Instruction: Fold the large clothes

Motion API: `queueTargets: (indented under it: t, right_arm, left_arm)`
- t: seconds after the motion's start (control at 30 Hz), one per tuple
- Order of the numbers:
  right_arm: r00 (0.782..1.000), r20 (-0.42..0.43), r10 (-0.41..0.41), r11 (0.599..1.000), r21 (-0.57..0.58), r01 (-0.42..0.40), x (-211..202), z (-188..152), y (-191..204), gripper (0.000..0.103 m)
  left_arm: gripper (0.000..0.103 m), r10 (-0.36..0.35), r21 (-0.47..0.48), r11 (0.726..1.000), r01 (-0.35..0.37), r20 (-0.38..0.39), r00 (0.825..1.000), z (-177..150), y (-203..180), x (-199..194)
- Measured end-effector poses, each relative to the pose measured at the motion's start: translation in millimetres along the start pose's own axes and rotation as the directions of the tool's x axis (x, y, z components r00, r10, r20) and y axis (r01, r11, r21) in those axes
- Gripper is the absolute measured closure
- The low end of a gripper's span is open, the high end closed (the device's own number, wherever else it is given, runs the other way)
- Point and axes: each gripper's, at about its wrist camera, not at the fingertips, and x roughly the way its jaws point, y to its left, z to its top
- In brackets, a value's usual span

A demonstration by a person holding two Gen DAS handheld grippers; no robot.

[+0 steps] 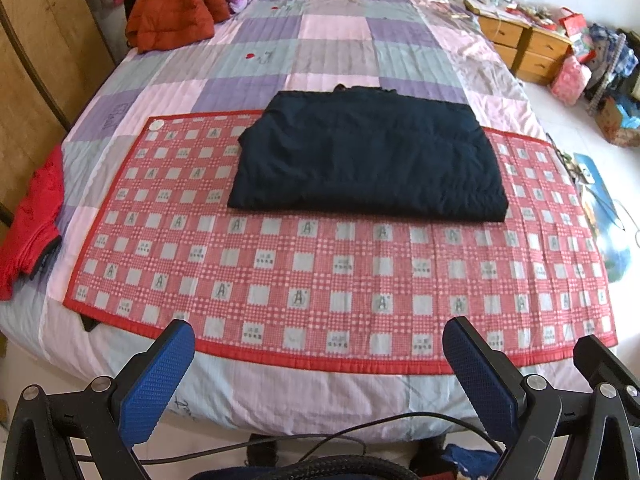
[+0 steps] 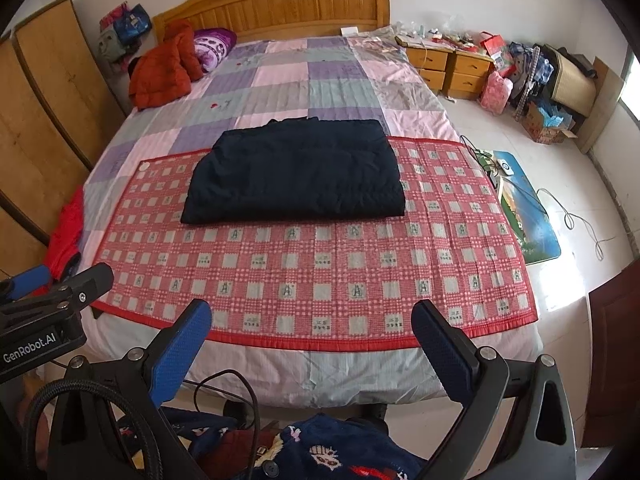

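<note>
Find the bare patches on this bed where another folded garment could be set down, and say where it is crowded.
Free: red checked mat between the folded dark garment and the near hem; patchwork quilt beyond the garment. Crowded: orange jacket at the headboard corner, red garment on the left edge.

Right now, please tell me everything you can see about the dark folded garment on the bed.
The dark navy garment is folded into a flat, roughly rectangular bundle. Its fabric looks thick and quilted, with soft creases. A small collar or hood part sticks out at the far edge. It lies mostly on the red checked mat, its far edge over the patchwork bedcover. Neither the left gripper nor the right gripper touches it; both are open.
</note>
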Motion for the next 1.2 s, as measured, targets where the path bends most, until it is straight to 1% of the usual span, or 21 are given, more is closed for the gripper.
queueTargets:
  t: [0.7, 1.2]
  right_arm:
    - [1.000, -0.008, 0.010, 1.000, -0.011, -0.010, 1.7, -7.3, 0.5, 0.001]
    - [1.000, -0.009, 0.009, 1.000, -0.007, -0.009, 3.0, -6.4, 4.0, 0.001]
  left_arm:
    - [0.001, 0.002, 0.002, 1.000, -0.002, -0.003, 1.000, -1.5, -0.5, 1.2]
    - [0.001, 0.000, 0.003, 1.000, 0.000, -0.006, 1.000, -1.2, 0.3, 1.8]
